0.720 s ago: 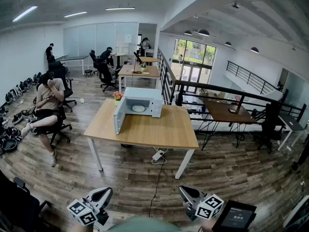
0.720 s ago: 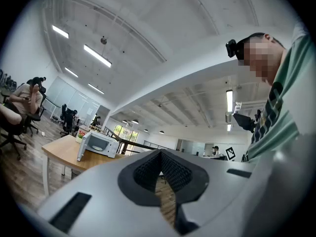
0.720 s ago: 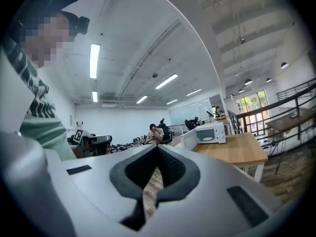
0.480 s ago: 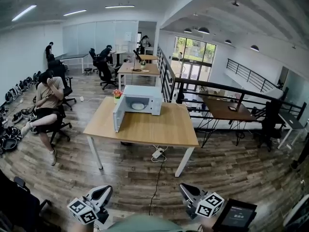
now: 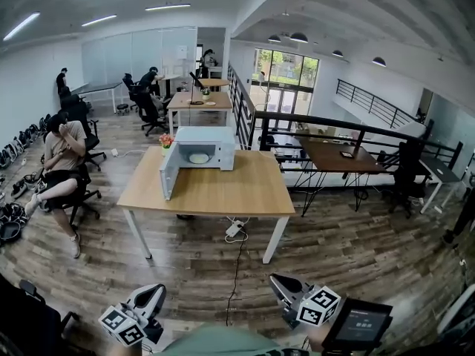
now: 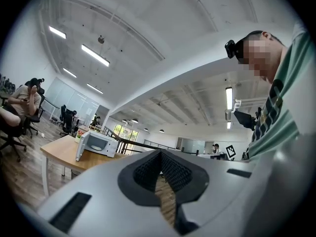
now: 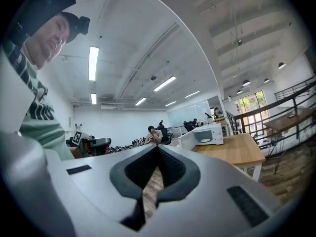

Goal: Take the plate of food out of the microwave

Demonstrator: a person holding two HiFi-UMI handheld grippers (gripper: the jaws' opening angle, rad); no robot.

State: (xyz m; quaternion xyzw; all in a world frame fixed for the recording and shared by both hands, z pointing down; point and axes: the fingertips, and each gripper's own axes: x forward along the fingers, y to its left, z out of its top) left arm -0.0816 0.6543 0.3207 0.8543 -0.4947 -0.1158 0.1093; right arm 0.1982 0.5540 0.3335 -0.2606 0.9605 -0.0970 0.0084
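Big open office with a plank floor (image 5: 349,258), and the main thing on it is a light wooden table (image 5: 223,191), well out ahead of the person. A white microwave (image 5: 211,148) sits at the far side of the tabletop, its door (image 5: 169,175) swung wide open to the left. The two grippers are down at the bottom edge of the head view, well apart from the table. The left gripper (image 5: 154,291) and right gripper (image 5: 276,280) both point roughly toward it. Each one's own view shows the jaws closed together with nothing in them (just floor showing through the notch behind the tips). The plate of food (image 5: 199,158) is inside the microwave, lying flat on the cavity floor. There's something pale on it, can't tell what. Smallest bit: a little pot of flowers (image 5: 165,140) just beside the microwave on the door side.
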